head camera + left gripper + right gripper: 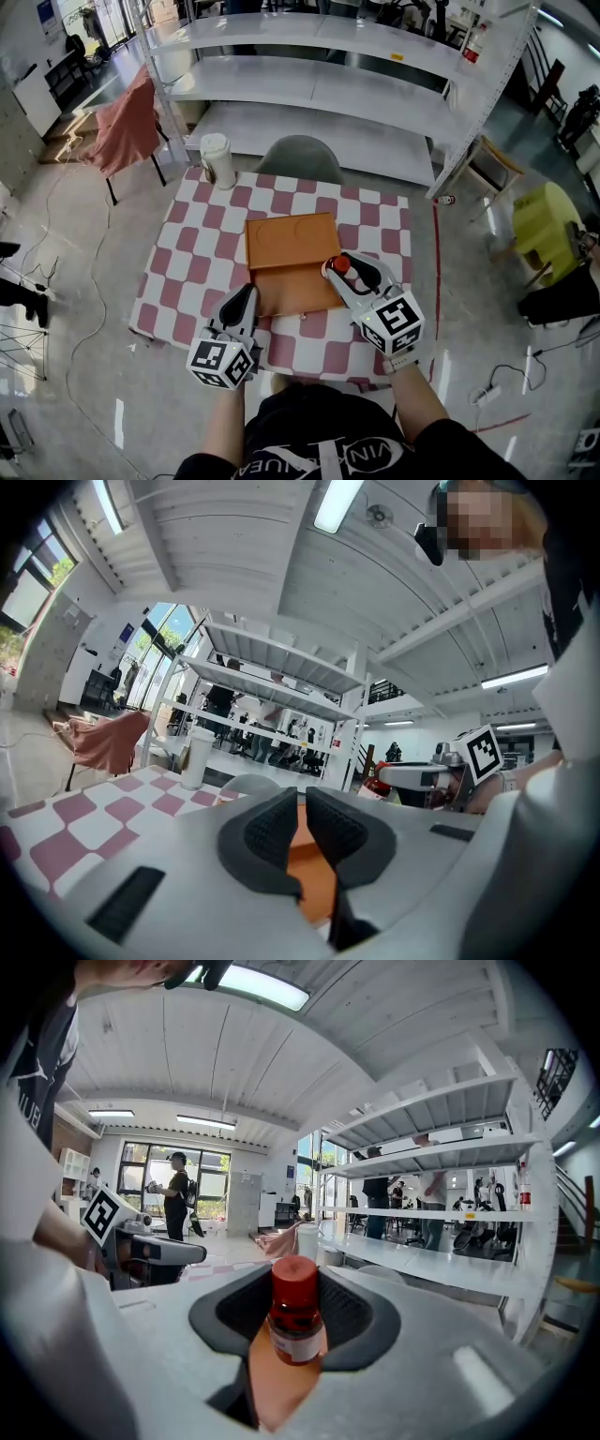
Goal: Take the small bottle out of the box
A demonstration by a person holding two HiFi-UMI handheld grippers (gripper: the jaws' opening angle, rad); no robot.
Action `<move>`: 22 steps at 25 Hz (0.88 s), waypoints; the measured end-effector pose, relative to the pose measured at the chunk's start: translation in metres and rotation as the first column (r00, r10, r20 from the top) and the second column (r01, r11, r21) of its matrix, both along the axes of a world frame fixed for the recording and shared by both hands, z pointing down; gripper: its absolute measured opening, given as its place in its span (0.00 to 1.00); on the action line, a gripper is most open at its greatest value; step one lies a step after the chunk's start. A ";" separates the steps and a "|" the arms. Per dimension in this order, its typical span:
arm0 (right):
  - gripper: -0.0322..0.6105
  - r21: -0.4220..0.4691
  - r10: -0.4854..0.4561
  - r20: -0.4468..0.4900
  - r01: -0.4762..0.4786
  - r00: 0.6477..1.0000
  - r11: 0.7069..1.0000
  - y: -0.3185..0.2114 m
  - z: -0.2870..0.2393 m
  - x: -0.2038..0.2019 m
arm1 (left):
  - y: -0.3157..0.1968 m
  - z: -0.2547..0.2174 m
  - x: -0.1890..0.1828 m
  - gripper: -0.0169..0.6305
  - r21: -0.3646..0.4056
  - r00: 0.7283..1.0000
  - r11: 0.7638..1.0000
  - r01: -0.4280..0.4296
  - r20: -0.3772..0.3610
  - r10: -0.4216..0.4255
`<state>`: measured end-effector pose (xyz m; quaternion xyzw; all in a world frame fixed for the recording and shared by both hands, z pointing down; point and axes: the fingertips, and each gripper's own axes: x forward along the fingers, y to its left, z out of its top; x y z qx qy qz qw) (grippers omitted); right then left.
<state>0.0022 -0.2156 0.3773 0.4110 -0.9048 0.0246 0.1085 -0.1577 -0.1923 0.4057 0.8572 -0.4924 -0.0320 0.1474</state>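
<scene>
Right gripper view: right hand-held gripper [298,1288] clamped on small bottle [295,1330], left hand-held gripper [302,825] closed, empty; risk, bottle slipping onto box [291,267] if the grip loosens.

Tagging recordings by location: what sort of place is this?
Probably an open lab or workshop hall: long white metal shelving, ceiling strip lights, and a person standing by big windows.

On my checkered counter [183,272] a white lidded cup [217,159] stands at the far left corner (upright). A grey chair [300,157] sits behind, with white shelving [328,84] beyond.
</scene>
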 end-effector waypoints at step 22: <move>0.28 0.043 -0.018 0.038 0.017 0.999 0.999 0.002 -0.035 -0.009 | -0.005 -0.026 -0.008 0.08 0.065 1.000 0.998 0.021 -0.001 -0.021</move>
